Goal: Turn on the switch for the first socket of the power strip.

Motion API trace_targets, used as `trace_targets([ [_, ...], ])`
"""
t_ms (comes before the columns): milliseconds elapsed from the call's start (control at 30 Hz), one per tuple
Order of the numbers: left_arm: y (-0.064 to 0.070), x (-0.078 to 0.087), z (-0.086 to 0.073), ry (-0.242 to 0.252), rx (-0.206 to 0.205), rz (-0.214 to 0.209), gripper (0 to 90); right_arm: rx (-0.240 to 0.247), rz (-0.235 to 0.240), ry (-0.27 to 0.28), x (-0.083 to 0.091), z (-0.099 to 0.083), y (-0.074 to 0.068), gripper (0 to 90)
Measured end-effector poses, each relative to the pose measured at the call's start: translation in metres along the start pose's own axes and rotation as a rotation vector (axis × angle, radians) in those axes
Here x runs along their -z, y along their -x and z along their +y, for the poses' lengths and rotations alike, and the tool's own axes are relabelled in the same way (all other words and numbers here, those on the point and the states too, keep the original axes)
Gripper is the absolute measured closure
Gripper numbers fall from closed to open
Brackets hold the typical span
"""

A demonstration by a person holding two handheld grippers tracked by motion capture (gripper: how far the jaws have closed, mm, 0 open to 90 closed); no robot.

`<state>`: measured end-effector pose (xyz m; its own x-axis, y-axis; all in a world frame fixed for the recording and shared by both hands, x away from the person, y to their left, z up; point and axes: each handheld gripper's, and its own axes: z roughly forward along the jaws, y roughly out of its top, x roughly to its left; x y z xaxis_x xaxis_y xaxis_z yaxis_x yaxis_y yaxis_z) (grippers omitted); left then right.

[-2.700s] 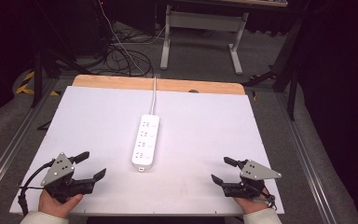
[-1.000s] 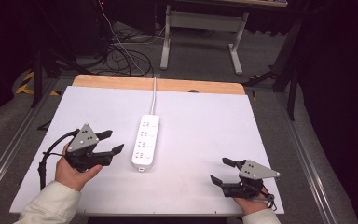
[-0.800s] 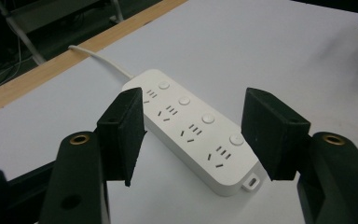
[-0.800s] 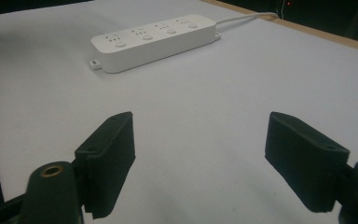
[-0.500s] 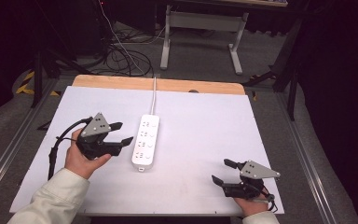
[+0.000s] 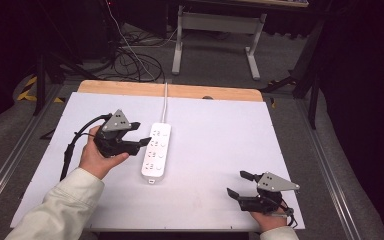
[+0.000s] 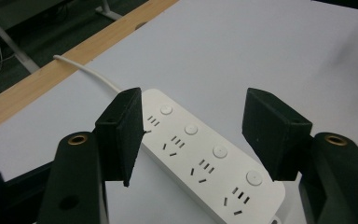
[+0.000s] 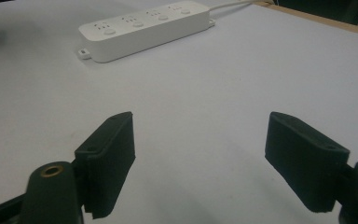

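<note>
My left claw (image 6: pixel 139 135) sits just beside the white power strip (image 6: pixel 156 151), at its left long edge about halfway along, with the tips pointing toward it. The jaws are spread wide and have hold of nothing. Looking along them in the left gripper view, the power strip (image 7: pixel 200 158) lies on the table below and between the two black pads: the left pad overlaps the strip's near corner in the picture (I cannot tell whether it touches), and the right pad stands over bare tabletop past the strip's far side. Four round buttons and four sets of sockets run down its top face.

The strip itself lies lengthwise near the middle of the white table (image 6: pixel 220 130), slightly left of centre, its white cord (image 6: pixel 165 102) running off the far end toward the wooden edge.

My right claw (image 6: pixel 241 184) rests low at the near right corner of the table, well apart from the strip, jaws wide apart too and gripping nothing. In the right gripper view the strip (image 8: pixel 144 29) lies far ahead, up and to the left of the gap between the pads
</note>
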<state>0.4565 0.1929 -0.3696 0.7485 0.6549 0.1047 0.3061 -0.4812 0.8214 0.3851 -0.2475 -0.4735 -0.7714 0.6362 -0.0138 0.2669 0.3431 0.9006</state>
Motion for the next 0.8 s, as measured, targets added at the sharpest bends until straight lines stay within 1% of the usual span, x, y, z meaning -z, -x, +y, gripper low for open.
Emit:
trace_targets([
  [67, -0.002, -0.005, 0.002, -0.017, -0.001, -0.004, 39.7, 0.000, -0.001, 0.007, 0.001, 0.000, 0.000, 24.6],
  [133, -0.004, -0.010, 0.003, -0.024, -0.003, -0.003, 39.9, -0.004, 0.001, 0.012, 0.001, 0.000, 0.001, 24.6],
  [167, -0.006, -0.014, 0.005, -0.024, 0.006, -0.006, 39.9, -0.004, 0.002, 0.013, 0.001, 0.000, 0.001, 24.6],
  [200, -0.006, -0.014, 0.005, -0.024, 0.006, -0.006, 39.9, -0.004, 0.002, 0.013, 0.001, 0.000, 0.001, 24.6],
  [233, -0.007, -0.016, 0.006, -0.020, 0.017, -0.011, 39.9, -0.005, 0.001, 0.013, 0.001, 0.000, 0.001, 24.6],
  [333, -0.010, -0.019, 0.008, -0.013, 0.027, -0.017, 40.4, -0.004, 0.004, 0.015, 0.001, 0.000, 0.001, 24.6],
  [367, -0.010, -0.020, 0.009, -0.012, 0.023, -0.017, 43.4, -0.007, 0.005, 0.017, 0.002, 0.000, 0.001, 24.6],
  [400, -0.010, -0.022, 0.009, -0.015, 0.018, -0.015, 43.4, -0.007, 0.005, 0.017, 0.002, 0.000, 0.001, 24.6],
  [433, -0.010, -0.023, 0.010, -0.019, 0.021, -0.017, 44.4, -0.007, 0.004, 0.018, 0.002, 0.000, 0.001, 24.6],
  [467, -0.011, -0.025, 0.010, -0.018, 0.010, -0.003, 45.2, -0.008, 0.005, 0.017, 0.001, 0.000, 0.001, 24.6],
  [500, -0.010, -0.027, 0.011, -0.017, 0.011, -0.003, 46.3, -0.006, 0.007, 0.015, 0.001, 0.000, 0.001, 24.6],
  [533, -0.010, -0.028, 0.011, -0.023, 0.019, -0.005, 49.9, -0.003, 0.007, 0.015, 0.001, 0.001, 0.001, 24.6],
  [567, -0.011, -0.032, 0.011, -0.028, 0.021, -0.011, 50.8, -0.003, 0.008, 0.015, 0.001, 0.001, 0.001, 24.6],
  [600, -0.011, -0.032, 0.011, -0.028, 0.021, -0.011, 52.0, -0.003, 0.008, 0.015, 0.001, 0.001, 0.001, 24.6],
  [633, -0.012, -0.036, 0.011, -0.023, 0.019, -0.001, 53.3, -0.006, 0.008, 0.018, 0.001, 0.001, 0.001, 24.6],
  [667, -0.012, -0.036, 0.011, -0.023, 0.019, -0.001, 54.7, -0.006, 0.008, 0.018, 0.001, 0.001, 0.001, 24.6],
  [700, -0.013, -0.039, 0.011, -0.022, 0.023, -0.001, 54.7, -0.006, 0.009, 0.019, 0.001, 0.001, 0.001, 24.6],
  [733, -0.014, -0.042, 0.010, -0.025, 0.038, -0.007, 59.3, -0.006, 0.010, 0.019, 0.001, 0.001, 0.001, 24.6],
  [767, -0.015, -0.047, 0.009, -0.031, 0.046, 0.012, 60.1, -0.006, 0.010, 0.019, 0.001, 0.001, 0.001, 24.6],
  [800, -0.016, -0.050, 0.009, -0.039, 0.053, 0.014, 63.6, -0.005, 0.011, 0.020, 0.001, 0.001, 0.001, 24.6],
])
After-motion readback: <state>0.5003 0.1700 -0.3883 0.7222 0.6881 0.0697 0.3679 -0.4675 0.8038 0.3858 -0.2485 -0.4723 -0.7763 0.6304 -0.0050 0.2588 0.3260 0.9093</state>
